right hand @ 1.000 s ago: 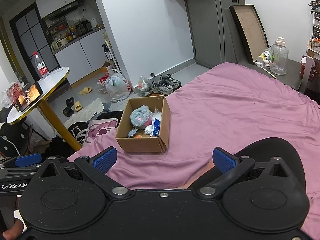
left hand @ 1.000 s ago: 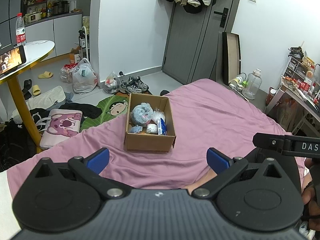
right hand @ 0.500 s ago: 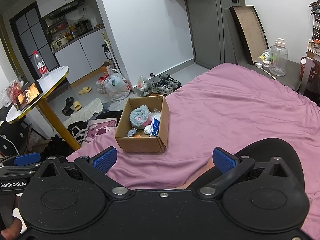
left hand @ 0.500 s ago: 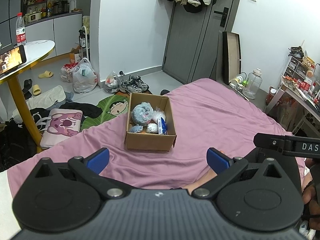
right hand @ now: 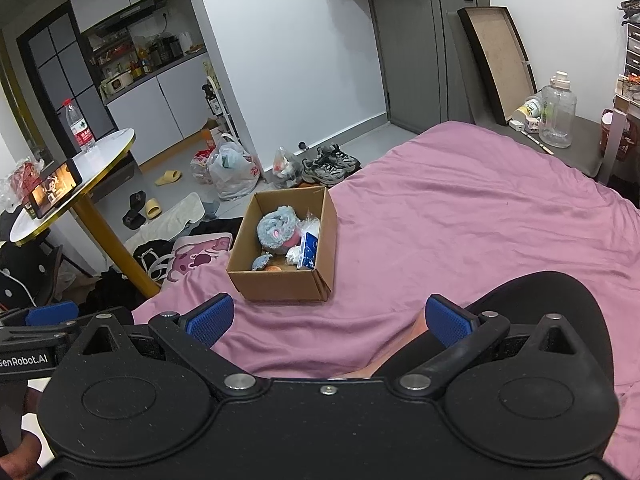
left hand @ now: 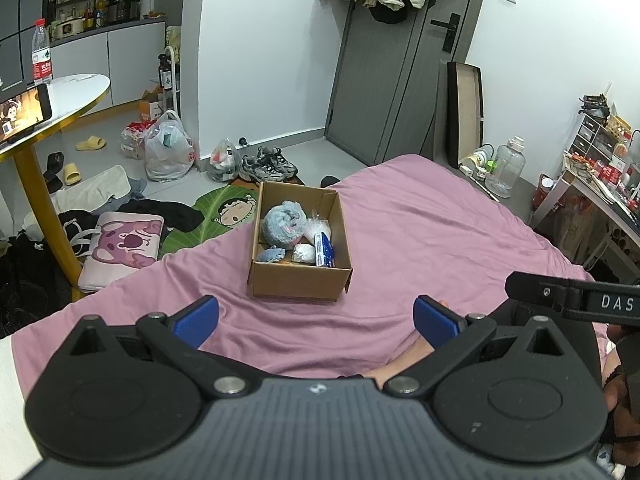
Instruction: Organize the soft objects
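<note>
On the pink bed (left hand: 420,232) | cardboard box (left hand: 298,280) holds the soft objects (left hand: 282,228) | left gripper (left hand: 316,316) and right gripper (right hand: 326,316) spread wide, grasping nothing | advice: approach from above, pinch the blue plush mid-body, clear the box walls

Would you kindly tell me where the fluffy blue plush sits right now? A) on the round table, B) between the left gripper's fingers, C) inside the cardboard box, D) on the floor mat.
C: the fluffy blue plush lies inside the open cardboard box on the pink bedsheet.
</note>
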`<move>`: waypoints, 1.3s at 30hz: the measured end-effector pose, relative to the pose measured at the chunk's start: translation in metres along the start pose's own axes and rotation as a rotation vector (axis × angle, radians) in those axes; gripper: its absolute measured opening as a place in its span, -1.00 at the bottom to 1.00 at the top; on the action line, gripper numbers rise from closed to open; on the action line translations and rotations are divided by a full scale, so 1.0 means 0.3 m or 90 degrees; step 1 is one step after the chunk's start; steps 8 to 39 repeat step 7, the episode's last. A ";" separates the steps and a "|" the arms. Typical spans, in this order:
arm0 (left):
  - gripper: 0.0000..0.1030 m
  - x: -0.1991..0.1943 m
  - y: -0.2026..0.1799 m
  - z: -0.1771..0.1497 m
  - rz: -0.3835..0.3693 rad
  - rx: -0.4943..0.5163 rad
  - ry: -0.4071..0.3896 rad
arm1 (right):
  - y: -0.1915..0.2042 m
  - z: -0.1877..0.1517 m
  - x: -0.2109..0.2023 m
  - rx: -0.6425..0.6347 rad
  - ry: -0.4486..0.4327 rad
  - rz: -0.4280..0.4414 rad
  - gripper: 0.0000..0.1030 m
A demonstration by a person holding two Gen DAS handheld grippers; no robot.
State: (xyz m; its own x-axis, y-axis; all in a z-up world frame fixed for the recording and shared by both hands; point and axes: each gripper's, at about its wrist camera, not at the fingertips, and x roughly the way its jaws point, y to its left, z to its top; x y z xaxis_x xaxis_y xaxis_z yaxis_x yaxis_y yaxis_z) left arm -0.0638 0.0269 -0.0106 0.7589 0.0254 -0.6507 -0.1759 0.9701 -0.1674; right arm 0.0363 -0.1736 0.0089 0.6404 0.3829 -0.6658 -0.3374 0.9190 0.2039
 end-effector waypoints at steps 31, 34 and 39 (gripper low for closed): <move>0.99 0.037 -0.009 0.015 0.011 0.008 0.002 | -0.029 -0.003 0.031 0.011 0.004 0.004 1.00; 0.99 0.037 -0.009 0.015 0.011 0.008 0.002 | -0.029 -0.003 0.031 0.011 0.004 0.004 1.00; 0.99 0.037 -0.009 0.015 0.011 0.008 0.002 | -0.029 -0.003 0.031 0.011 0.004 0.004 1.00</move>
